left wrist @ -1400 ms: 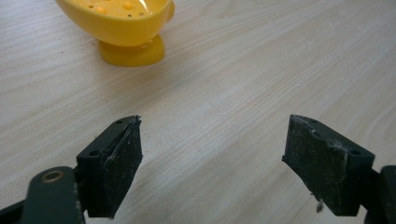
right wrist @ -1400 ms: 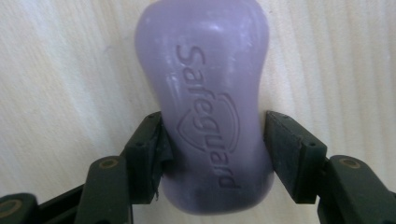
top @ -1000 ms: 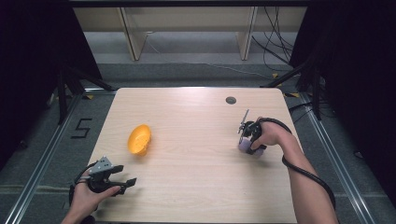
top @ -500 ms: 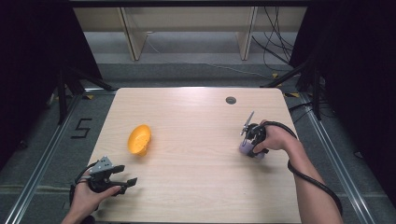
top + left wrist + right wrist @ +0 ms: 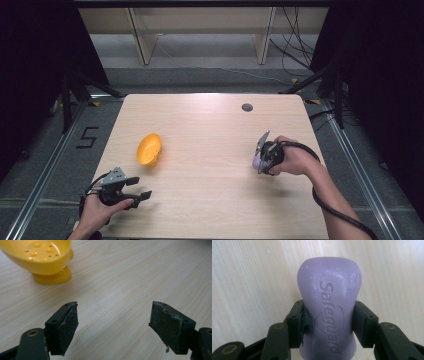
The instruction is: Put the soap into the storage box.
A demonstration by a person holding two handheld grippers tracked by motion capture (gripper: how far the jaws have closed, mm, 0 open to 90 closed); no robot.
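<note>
A purple soap bar (image 5: 329, 305) stamped "Safeguard" sits between the jaws of my right gripper (image 5: 329, 325), which is shut on its narrow waist. From above, the soap bar (image 5: 257, 161) and right gripper (image 5: 261, 159) are at the table's right-middle, close over the wood. A yellow soap dish (image 5: 149, 149) with drain holes lies tilted at the left-middle; its bowl (image 5: 40, 255) shows at the top left of the left gripper view. My left gripper (image 5: 139, 187) rests near the front left edge, open, nothing between its pads (image 5: 68, 325), a short way in front of the dish.
The light wooden table (image 5: 210, 200) has a small round dark grommet (image 5: 247, 107) at the back right. Cables trail from both grippers off the front corners. Metal rails and dark stands flank the table; shelving stands behind it.
My right gripper, holding the soap, has shifted slightly toward the front and right. The left gripper and the yellow dish have stayed put.
</note>
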